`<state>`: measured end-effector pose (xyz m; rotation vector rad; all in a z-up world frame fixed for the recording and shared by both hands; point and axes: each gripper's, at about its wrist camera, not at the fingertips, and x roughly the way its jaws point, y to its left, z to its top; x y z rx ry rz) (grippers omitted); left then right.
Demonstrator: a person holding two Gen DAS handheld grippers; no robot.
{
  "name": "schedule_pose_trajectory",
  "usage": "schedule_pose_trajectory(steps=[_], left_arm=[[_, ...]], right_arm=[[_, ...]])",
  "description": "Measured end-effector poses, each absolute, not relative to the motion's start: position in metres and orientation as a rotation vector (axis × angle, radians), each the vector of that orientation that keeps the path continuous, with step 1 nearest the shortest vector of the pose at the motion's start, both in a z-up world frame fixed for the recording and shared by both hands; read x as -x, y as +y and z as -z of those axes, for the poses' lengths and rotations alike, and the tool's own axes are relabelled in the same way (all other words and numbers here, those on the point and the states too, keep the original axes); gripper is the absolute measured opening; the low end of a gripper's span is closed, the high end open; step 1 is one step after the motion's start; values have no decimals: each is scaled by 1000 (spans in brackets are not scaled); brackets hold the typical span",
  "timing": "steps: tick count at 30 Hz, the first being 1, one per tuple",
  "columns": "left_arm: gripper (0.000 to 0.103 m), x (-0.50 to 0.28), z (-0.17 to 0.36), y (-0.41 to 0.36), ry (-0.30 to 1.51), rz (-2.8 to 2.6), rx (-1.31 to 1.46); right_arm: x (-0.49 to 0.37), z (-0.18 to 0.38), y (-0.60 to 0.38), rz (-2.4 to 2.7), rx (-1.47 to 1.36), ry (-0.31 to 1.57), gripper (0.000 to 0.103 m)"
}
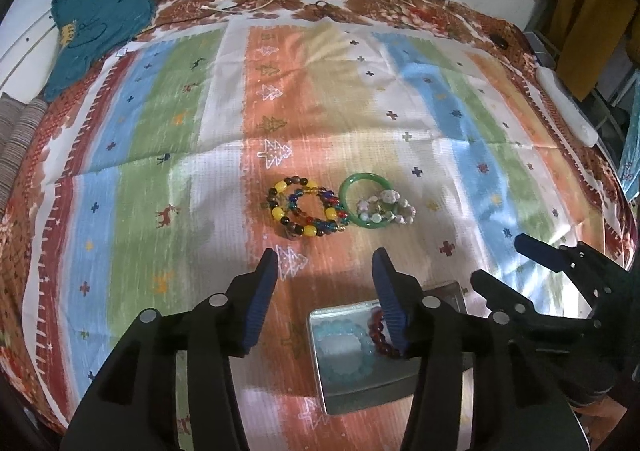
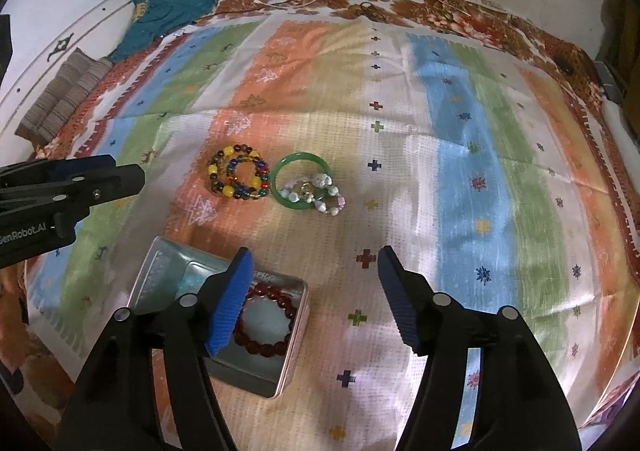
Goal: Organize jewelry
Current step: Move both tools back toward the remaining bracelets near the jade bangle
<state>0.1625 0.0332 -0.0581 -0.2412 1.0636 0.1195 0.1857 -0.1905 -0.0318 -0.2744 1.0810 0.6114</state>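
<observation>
We judge the job roughly half done. The open metal tin (image 2: 224, 315) sits on the striped cloth (image 2: 460, 171) spread over the bed, and it already holds 2 pieces: a dark red bead bracelet (image 2: 266, 317) and a pale blue bead bracelet (image 1: 344, 351), lying side by side and partly hidden behind our gripper fingers. Farther out on the cloth, well apart from the tin, the rest waits: a multicoloured bead bracelet (image 2: 239, 178) with yellow beads, which may be more than 1 strand coiled together, and just beside it a green bangle (image 2: 302, 181) with a pale stone bracelet (image 2: 320, 193) lying across its rim. So at least 3 pieces are left to move. Our left gripper (image 1: 325, 283) hovers above the cloth between the tin and the loose pieces, jaws spread and holding nothing. Our right gripper (image 2: 314, 291) hangs just beside the tin, jaws likewise spread wide and empty. Neither touches any jewelry. We expect the overlapping bangle and stone bracelet to need separating or careful lifting.
</observation>
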Motion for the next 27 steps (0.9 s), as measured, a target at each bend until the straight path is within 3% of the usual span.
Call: schedule_pose_trajectory(steps=[27], left_arm=[[52,-232,106,47,1182,-127,262]], right_arm=[[-241,73,-173,-587,278,1177,69]])
